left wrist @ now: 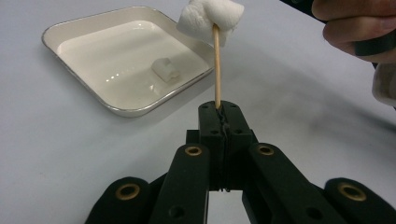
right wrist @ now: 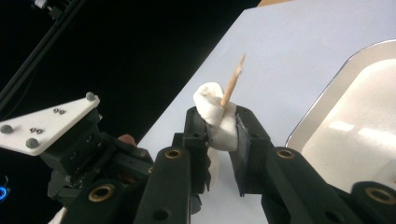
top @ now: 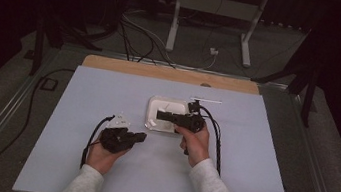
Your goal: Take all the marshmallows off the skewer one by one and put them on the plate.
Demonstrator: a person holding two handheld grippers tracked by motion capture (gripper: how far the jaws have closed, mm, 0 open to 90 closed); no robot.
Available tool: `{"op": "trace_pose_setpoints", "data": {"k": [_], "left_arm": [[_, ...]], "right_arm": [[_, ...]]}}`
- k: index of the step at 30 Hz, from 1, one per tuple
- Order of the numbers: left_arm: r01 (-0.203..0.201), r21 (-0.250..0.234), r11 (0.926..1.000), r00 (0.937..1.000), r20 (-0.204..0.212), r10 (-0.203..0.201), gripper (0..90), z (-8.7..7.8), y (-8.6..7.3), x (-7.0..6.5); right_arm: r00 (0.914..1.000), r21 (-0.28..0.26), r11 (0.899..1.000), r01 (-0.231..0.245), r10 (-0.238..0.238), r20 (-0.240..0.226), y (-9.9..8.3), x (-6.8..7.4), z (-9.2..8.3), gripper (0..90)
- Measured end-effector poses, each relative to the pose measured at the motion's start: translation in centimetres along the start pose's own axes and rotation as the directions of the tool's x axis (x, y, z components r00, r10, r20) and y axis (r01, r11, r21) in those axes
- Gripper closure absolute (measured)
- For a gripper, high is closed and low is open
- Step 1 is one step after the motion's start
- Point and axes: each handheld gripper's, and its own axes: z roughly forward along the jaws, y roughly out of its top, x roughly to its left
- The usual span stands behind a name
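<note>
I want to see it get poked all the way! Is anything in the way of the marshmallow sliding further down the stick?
Nothing visible is. The marshmallow is squeezed in the right gripper, already on the stick held by the left gripper. The stick below it is bare.

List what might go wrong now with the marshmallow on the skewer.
1. The right gripper squeezes the soft marshmallow; it may deform or tear off the thin skewer.
2. The left gripper pinches only the skewer's bottom end, so a sideways push could tilt or snap it.
3. The pointed tip already pokes through; pushing further could split the marshmallow.
</note>
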Motion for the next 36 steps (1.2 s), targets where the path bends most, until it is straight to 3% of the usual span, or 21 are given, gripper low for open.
{"op": "trace_pose_setpoints", "data": {"k": [11, 20, 22, 23, 25, 26, 30, 34, 36], "left_arm": [[-0.014, 0.014, 0.9998, 0.9999, -0.01, 0.014, 90.0, -0.1, -0.3, 0.3], [-0.028, 0.015, 0.9995, 0.9995, -0.016, 0.028, 90.0, -0.4, -0.3, 0.5], [-0.034, 0.039, 0.9987, 0.999, -0.029, 0.035, 90.0, -0.4, -0.5, 0.6], [-0.048, 0.072, 0.9963, 0.9971, -0.056, 0.052, 90.0, -0.3, -0.8, 0.7], [0.006, 0.053, 0.9986, 0.9988, -0.05, -0.003, 90.0, -0.7, -1.4, 1.5], [0.021, 0.035, 0.9992, 0.9982, -0.057, -0.019, 90.0, -1.0, -1.4, 1.8], [0.026, -0.008, 0.9996, 0.9978, -0.061, -0.026, 90.0, -1.4, -0.6, 1.7], [0.008, -0.006, 1.0, 0.998, -0.062, -0.009, 90.0, -1.2, -0.4, 1.2], [0.01, -0.008, 0.9999, 0.998, -0.062, -0.01, 90.0, -1.2, -0.4, 1.3]], "right_arm": [[0.999, -0.058, 0.997, -0.041, 0.042, 0.016, 0.5, -0.4, -0.8, 78.9], [0.9985, -0.085, 0.995, -0.049, 0.051, 0.019, 1.0, -0.9, -1.4, 78.9], [0.9981, -0.093, 0.994, -0.058, 0.059, 0.018, 1.1, -1.0, -1.5, 78.8], [0.9977, -0.126, 0.99, -0.058, 0.062, 0.028, 1.2, -1.1, -1.9, 79.3], [0.9955, -0.2, 0.976, -0.088, 0.093, 0.017, 1.9, -1.6, -3.4, 79.5], [0.9962, -0.201, 0.977, -0.066, 0.076, 0.042, 2.4, -1.8, -4.5, 79.3], [0.9912, -0.114, 0.993, 0.021, -0.006, 0.132, 2.8, -1.8, -5.6, 78.1], [0.9833, -0.064, 0.997, 0.034, -0.022, 0.181, 2.0, -2.4, -4.5, 77.2], [0.974, -0.023, 0.999, 0.044, -0.037, 0.223, 1.6, -2.8, -3.7, 76.8]]}}
